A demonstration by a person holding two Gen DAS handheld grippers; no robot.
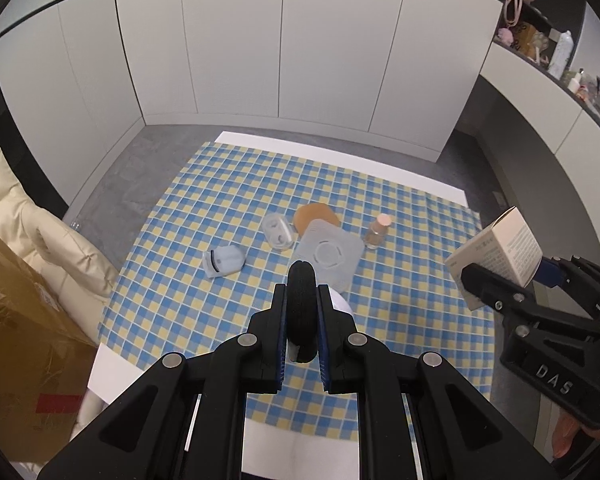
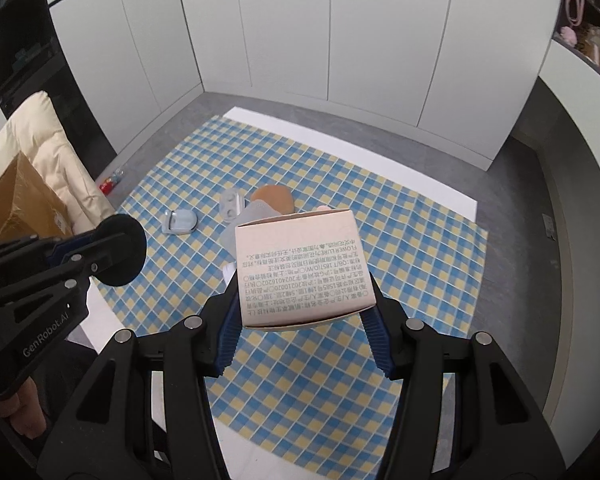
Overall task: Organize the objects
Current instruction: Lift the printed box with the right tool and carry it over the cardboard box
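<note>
My left gripper (image 1: 302, 292) is shut on a black round puff (image 1: 301, 316), held edge-on above the blue-and-yellow checked cloth (image 1: 188, 304); the right wrist view shows that puff (image 2: 120, 250) as a flat disc at the left. My right gripper (image 2: 305, 294) is shut on a beige carton with printed text (image 2: 300, 268), also lifted clear of the cloth and seen at the right edge as carton (image 1: 500, 246). On the cloth lie a tan round pad (image 1: 314, 214), a clear case (image 1: 278, 232), a pale blue square lid (image 1: 328, 256), a small pink-capped bottle (image 1: 377, 232) and a pale blue clip-like item (image 1: 224, 261).
A brown cardboard box (image 1: 24, 344) and a cream cushion (image 1: 16, 216) stand left of the table. White cupboard doors (image 1: 300, 40) close the back. Shelves with bottles and bags (image 1: 540, 40) run along the right. A white object (image 1: 340, 304) peeks out beside my left fingers.
</note>
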